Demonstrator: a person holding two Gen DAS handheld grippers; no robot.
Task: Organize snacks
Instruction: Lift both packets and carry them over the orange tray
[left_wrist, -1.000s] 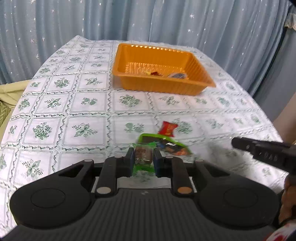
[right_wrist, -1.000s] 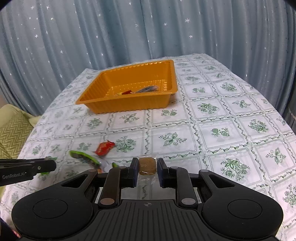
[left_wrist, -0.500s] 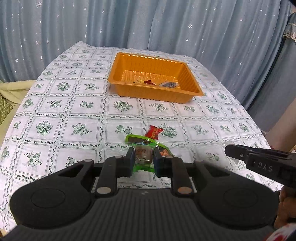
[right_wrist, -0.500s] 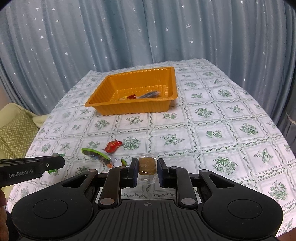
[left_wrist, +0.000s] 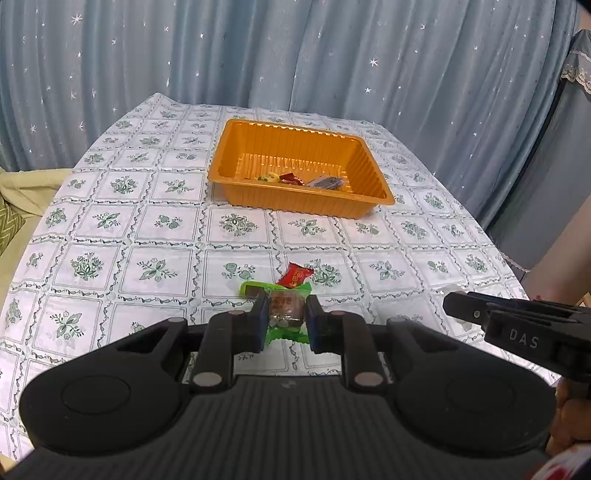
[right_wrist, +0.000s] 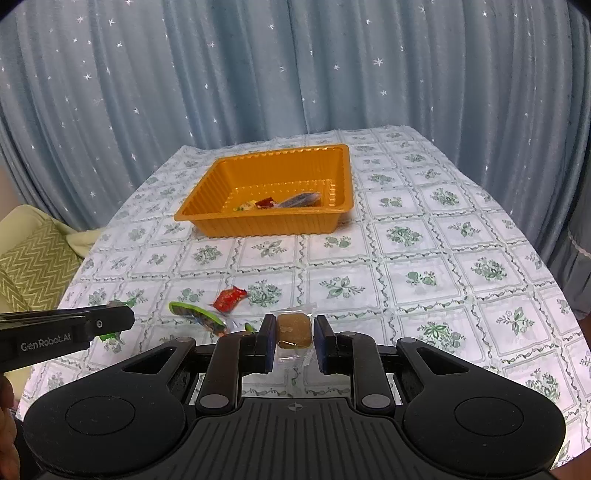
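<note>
Left hand-held gripper: you've clamped it on the green-wrapped snack — lifted off the desk.
Right hand-held gripper: you pinch the brown candy tight.

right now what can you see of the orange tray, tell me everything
The orange tray is a shallow rectangular dish of thin glossy plastic with ribbed walls and a flat rim. It sits flat on the floral tablecloth toward the far end, before the blue curtain. Three wrapped snacks lie inside along its near wall: yellowish, red and bluish. Neither gripper touches it.
</note>
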